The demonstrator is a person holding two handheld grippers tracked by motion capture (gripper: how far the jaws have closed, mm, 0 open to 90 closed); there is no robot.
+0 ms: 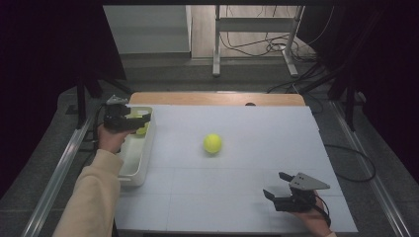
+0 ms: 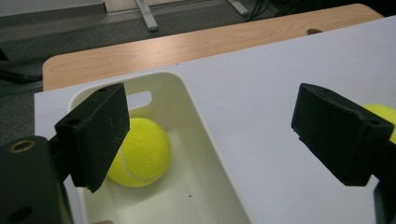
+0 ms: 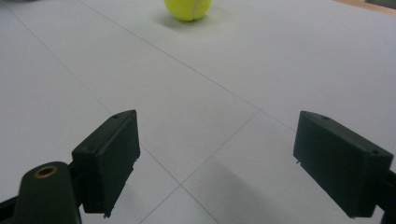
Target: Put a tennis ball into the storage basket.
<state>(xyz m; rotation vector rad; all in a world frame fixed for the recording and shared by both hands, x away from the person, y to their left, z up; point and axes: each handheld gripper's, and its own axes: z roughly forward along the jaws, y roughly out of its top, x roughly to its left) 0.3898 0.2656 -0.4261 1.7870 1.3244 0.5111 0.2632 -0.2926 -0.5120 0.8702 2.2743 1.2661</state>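
Left gripper [image 2: 210,123] over white bin [image 2: 210,154], jaws wide apart, nothing between them. Tennis ball [image 2: 140,151] in bin, partly behind left-hand jaw. Second ball [image 2: 384,116] peeks from behind right-hand jaw on white table sheet [image 2: 289,65]. Wooden table edge [image 2: 187,46] beyond.

Table top [image 1: 276,143]: white sheet, faint seam lines crossing it in a grid; covers most of the surface.
Wooden edge [image 1: 217,98]: pale wood strip at the far side of the sheet, rounded corners; a small dark hole [image 1: 250,104] near its right part.
Floor [image 1: 197,74]: grey, beyond the table.
Metal stand [image 1: 254,29]: light grey frame, two legs with feet resting on the floor, far centre.
Cables [image 1: 257,47]: dark loose loops on the floor under and around the stand.
Side rails [image 1: 64,163]: grey metal strips along both table sides.
Curtains [image 1: 44,49]: dark, left and right.
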